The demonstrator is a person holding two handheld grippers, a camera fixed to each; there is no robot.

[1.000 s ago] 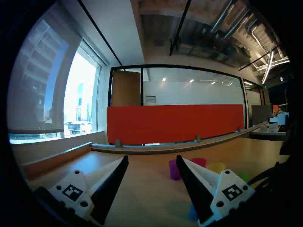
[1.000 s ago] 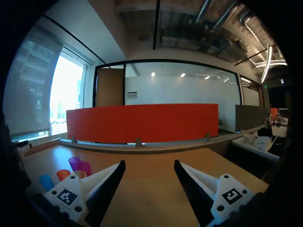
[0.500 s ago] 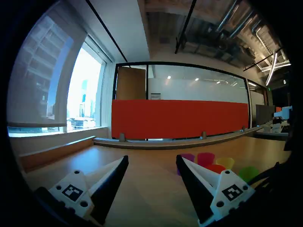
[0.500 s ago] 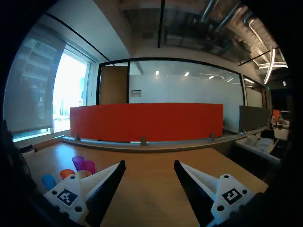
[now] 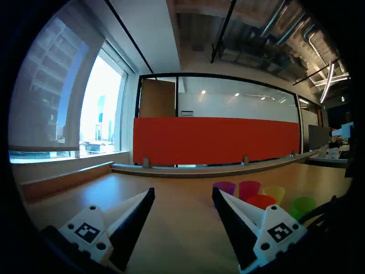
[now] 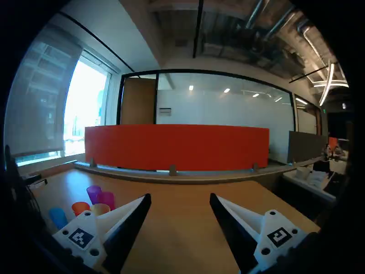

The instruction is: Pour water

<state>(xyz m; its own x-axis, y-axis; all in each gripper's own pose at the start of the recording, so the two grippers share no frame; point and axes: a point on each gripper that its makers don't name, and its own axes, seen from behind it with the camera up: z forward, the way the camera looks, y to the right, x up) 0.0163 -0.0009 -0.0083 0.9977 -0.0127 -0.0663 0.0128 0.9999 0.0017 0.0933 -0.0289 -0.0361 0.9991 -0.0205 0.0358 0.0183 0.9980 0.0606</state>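
Left gripper fingers stand wide apart and empty above the tabletop; right gripper fingers likewise; coloured cups stand just beyond the left gripper's right finger; each finger carries a square marker.

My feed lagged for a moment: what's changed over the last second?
The left gripper levelled out and dropped lower toward the table; the coloured cups now show side-on, to its right. The right gripper barely shifted. Both stay open and empty; the cups keep their arrangement.

Purple cup and orange cup sit half hidden behind the left tool; their contents cannot be told
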